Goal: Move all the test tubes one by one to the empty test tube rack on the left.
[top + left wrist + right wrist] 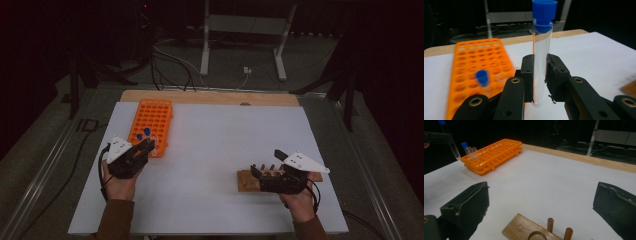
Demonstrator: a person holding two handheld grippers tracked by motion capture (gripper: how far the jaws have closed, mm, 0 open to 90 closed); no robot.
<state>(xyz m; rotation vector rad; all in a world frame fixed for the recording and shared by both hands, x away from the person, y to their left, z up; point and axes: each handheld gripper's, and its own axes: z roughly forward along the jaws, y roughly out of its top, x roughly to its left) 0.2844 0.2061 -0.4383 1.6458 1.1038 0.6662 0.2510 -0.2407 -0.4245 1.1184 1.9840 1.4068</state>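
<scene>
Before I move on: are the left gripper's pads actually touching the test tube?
Touching. In the left gripper view both pads press the sides of the blue-capped test tube, held upright in the left gripper.

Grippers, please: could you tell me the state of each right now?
Left gripper: shut on a capped tube.
Right gripper: open, holding nothing.

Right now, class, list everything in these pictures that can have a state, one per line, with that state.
Left claw: shut on the test tube.
Test tube: upright, blue cap on, looks empty, lifted clear of the rack.
Right claw: open, above the wooden stand.
Orange rack: mostly empty, a few tubes at its near end.
Wooden stand: flat on the table, pegs upright.
</scene>
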